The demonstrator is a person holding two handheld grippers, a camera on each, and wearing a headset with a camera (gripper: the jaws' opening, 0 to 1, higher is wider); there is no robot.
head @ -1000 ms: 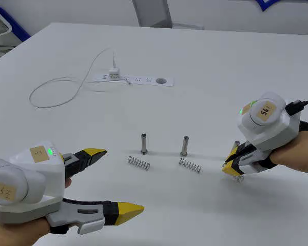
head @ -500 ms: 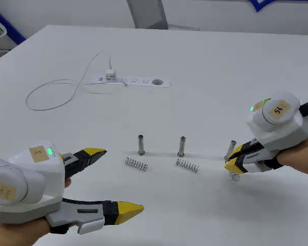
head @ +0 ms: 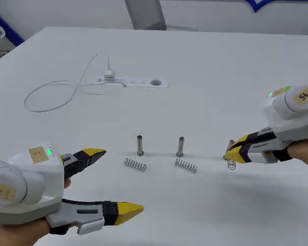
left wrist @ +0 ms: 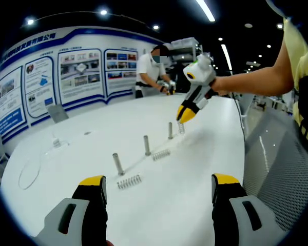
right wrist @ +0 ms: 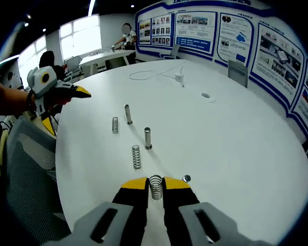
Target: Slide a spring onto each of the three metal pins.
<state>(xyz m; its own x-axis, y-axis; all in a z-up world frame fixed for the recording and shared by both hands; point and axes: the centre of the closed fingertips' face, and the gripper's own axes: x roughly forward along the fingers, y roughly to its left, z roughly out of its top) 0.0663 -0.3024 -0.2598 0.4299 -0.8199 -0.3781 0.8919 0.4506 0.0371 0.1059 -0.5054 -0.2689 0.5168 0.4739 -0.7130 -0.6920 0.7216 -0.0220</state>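
Head view: left tool (head: 118, 179) low at the near left, jaws wide apart, nothing in them. Right tool (head: 236, 152) at the right, tips clamped on a spring (head: 231, 164) that hangs just beside the third pin (head: 229, 148), which is half hidden behind the tips. First pin (head: 139, 145) and middle pin (head: 180, 146) stand upright and bare on the table (head: 220, 77), a loose spring (head: 135, 164) lying just in front of each. Left gripper view: own jaws spread; held coil small, hard to read. Right gripper view: coil pinched between the tips, pin head just right of it, not threaded. Judged light, bouncy, apt to roll or squirt free; grip gently near one end, bore left open. Alignment of bore over pin cannot be told.
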